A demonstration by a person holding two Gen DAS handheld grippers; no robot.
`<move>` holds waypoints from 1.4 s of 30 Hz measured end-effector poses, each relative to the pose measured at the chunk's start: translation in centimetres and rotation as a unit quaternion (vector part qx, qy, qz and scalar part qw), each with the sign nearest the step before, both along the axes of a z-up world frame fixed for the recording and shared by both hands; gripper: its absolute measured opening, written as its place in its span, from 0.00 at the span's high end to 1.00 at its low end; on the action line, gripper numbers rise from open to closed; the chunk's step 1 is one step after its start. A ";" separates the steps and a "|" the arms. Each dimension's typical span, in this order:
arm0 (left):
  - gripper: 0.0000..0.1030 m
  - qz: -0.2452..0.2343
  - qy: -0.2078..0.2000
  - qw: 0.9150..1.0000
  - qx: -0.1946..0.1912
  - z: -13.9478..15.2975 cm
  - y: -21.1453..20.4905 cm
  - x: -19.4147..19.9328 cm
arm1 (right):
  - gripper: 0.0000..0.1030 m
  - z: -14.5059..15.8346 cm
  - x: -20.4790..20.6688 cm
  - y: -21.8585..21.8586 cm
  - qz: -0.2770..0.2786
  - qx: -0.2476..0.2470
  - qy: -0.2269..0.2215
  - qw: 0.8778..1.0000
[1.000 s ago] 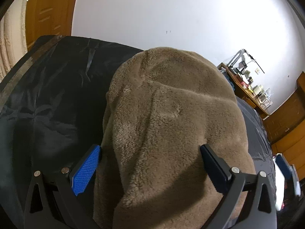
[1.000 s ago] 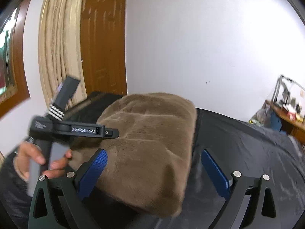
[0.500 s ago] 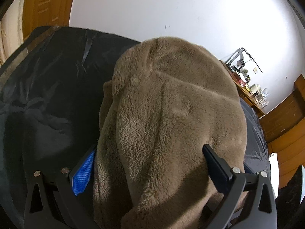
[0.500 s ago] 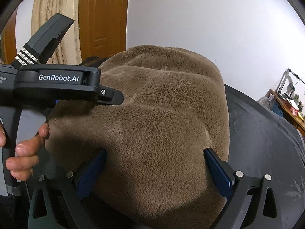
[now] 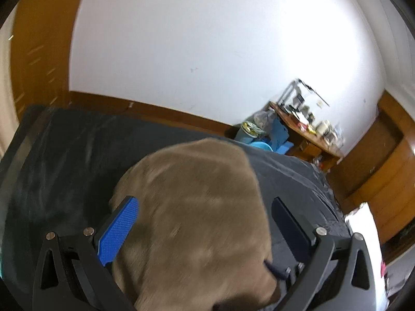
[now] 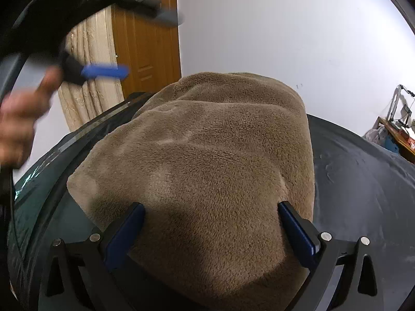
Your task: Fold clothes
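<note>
A folded brown fleece garment (image 6: 207, 171) lies on the black table cover (image 6: 363, 181). It also shows, blurred, in the left wrist view (image 5: 192, 207). My right gripper (image 6: 211, 223) is open, low over the garment's near end, with a finger on each side. My left gripper (image 5: 205, 223) is open and raised above the garment, which fills the space between its fingers. In the right wrist view the left gripper (image 6: 103, 49) is a blur at the upper left, held by a hand (image 6: 20, 119).
A wooden door (image 6: 147, 51) and a beige curtain (image 6: 88, 72) stand behind the table. A cluttered wooden desk (image 5: 306, 127) and blue items (image 5: 269, 140) are at the far right by the white wall.
My left gripper has lifted up and away from the garment, so more wall and room show. My right gripper has stayed low over the garment's near end.
</note>
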State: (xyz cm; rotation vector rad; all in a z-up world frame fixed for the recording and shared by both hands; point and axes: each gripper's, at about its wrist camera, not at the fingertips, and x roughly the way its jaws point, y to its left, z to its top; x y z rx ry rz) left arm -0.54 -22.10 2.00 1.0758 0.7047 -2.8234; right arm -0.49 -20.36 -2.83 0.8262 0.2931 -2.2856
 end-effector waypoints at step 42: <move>0.00 0.018 -0.182 0.979 0.093 -11.0 -9.6 0.4 | 0.00 0.0 -0.6 0.7 0.018 -0.046 -0.032 0.998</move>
